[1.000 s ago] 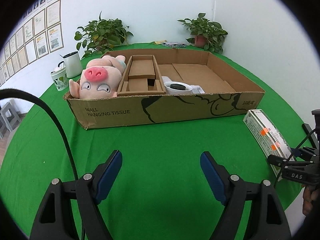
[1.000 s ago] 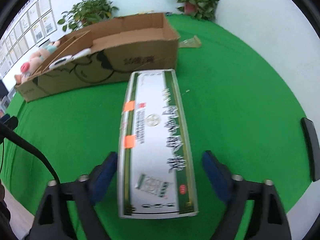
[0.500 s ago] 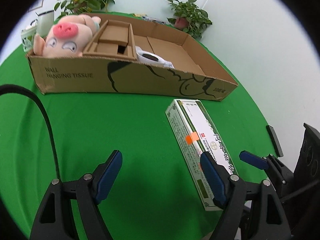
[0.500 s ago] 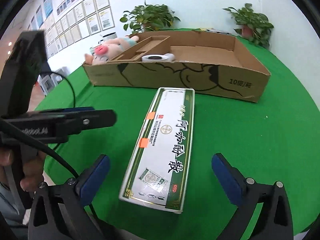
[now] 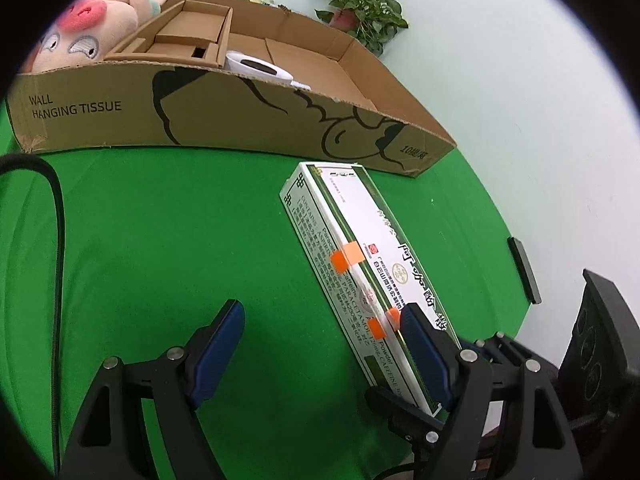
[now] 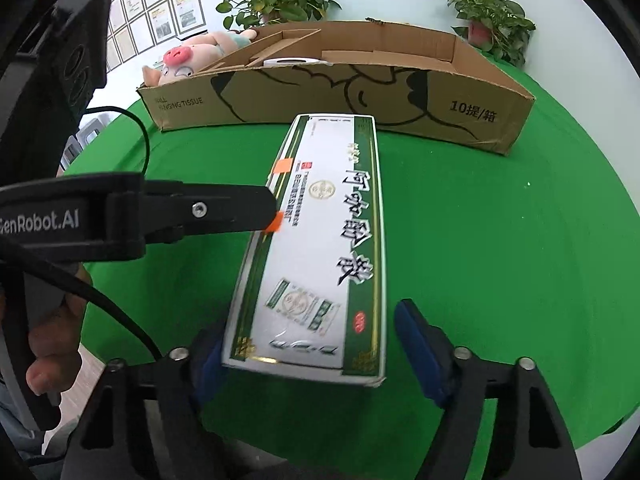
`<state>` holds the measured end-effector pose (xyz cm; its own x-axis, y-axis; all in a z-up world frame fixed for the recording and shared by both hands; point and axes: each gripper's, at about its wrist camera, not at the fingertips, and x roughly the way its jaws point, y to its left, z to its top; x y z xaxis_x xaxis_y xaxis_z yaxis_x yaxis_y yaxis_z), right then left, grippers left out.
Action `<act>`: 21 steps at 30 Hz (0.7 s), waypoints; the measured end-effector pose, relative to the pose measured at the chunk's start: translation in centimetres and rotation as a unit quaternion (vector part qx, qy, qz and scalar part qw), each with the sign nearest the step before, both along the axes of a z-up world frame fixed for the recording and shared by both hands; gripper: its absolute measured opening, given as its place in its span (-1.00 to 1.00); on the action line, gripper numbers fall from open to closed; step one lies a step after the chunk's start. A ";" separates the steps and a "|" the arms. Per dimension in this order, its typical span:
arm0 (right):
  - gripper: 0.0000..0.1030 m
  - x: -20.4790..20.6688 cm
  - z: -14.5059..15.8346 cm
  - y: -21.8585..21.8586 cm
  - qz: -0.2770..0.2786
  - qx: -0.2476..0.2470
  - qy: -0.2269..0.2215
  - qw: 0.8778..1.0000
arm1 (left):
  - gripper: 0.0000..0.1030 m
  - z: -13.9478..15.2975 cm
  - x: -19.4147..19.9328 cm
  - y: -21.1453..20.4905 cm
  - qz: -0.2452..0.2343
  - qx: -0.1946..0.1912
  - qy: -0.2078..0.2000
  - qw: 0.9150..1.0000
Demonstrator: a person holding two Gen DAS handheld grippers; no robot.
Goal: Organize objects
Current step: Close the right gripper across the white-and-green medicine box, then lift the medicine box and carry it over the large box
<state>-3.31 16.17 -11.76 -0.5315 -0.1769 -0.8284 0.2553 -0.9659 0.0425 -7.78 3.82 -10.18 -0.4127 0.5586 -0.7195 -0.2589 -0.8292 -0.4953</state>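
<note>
Both grippers moved closer to the medicine box (image 6: 320, 240) on the green surface (image 5: 160, 240). Left gripper (image 5: 320, 344) fingers wide beside it; right gripper (image 6: 316, 356) fingers wide around its near end, box (image 6: 400, 92) behind

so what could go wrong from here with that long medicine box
1. The right tool straddles only the near end of the medicine box, jaws open; gripped there, the long box may droop or twist out when lifted.
2. The left tool has one finger against the box's side, so it could shove it askew.
3. The box's far end sits close to the cardboard box wall and could catch on it.
</note>
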 end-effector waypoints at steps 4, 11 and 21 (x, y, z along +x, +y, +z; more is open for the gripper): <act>0.19 0.5 0.0 -0.3 0.008 -0.012 0.001 1.000 | 0.55 -0.2 0.0 0.0 0.000 0.015 -0.004 1.000; 0.18 0.5 0.5 -0.1 0.010 -0.094 -0.025 0.995 | 0.53 -0.3 0.2 -0.1 0.000 0.039 -0.018 0.999; 0.17 0.7 0.5 -1.0 0.020 -0.124 -0.034 0.992 | 0.13 0.0 0.6 -0.5 0.000 0.054 -0.016 0.998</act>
